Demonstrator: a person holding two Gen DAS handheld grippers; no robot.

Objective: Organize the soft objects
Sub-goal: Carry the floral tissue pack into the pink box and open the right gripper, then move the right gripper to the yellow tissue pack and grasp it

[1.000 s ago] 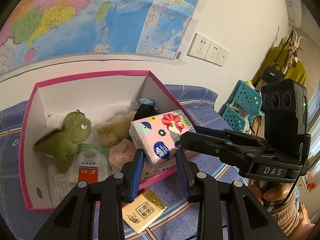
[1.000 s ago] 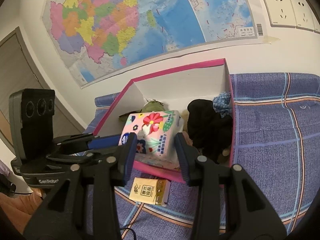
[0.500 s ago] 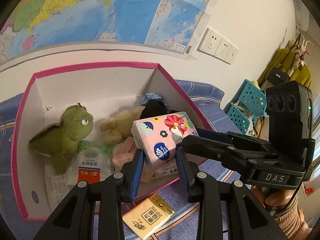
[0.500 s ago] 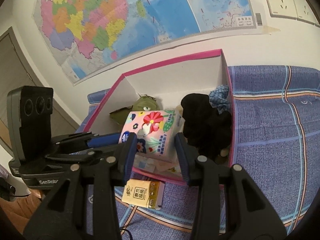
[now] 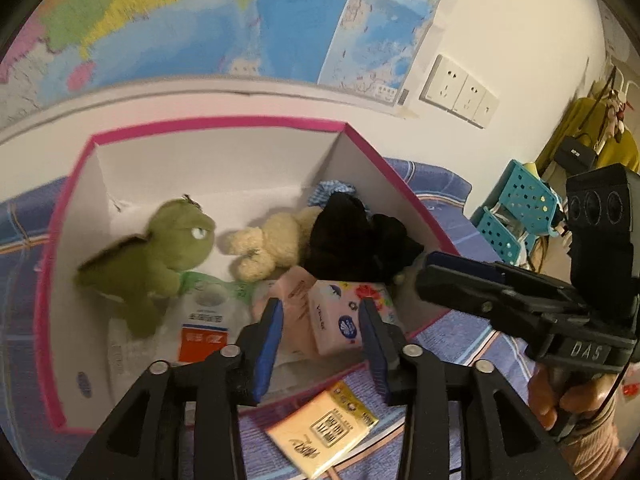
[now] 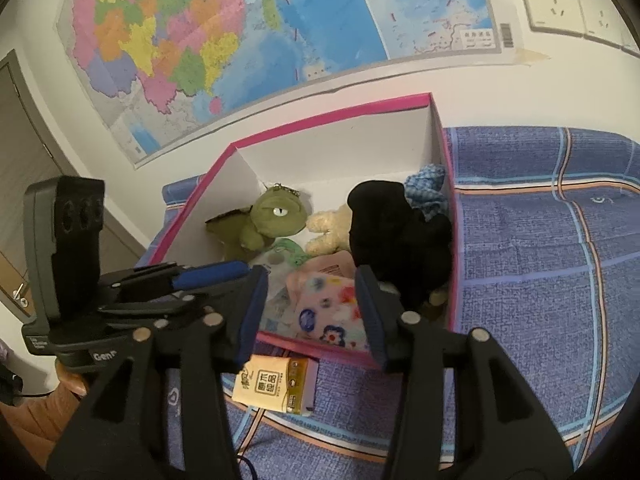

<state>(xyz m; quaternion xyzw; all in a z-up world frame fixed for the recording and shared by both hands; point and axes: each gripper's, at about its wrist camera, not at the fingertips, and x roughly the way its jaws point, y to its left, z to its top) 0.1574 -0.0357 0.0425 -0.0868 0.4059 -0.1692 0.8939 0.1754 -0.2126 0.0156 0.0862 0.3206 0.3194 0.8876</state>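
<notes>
The pink flowered tissue pack [image 5: 344, 318] [image 6: 334, 314] lies inside the pink-rimmed box [image 5: 220, 122] [image 6: 332, 114] at its front right, free of both grippers. My left gripper [image 5: 320, 340] and my right gripper [image 6: 310, 312] are open and empty, hovering above the pack at the box's front. In the box lie a green plush dinosaur [image 5: 160, 254] [image 6: 264, 220], a beige plush [image 5: 272, 242] [image 6: 328, 228], a black soft item [image 5: 352, 240] [image 6: 400, 236] and white packets [image 5: 202, 320].
A yellow tissue packet [image 5: 324, 428] [image 6: 276, 386] lies on the blue checked cloth [image 6: 540, 260] just outside the box's front wall. A map and wall sockets [image 5: 460, 92] are behind the box. Teal baskets [image 5: 516, 208] stand at the right.
Both grippers held the flowered tissue pack above the box; now both have opened and the pack has dropped into the box's front right.
</notes>
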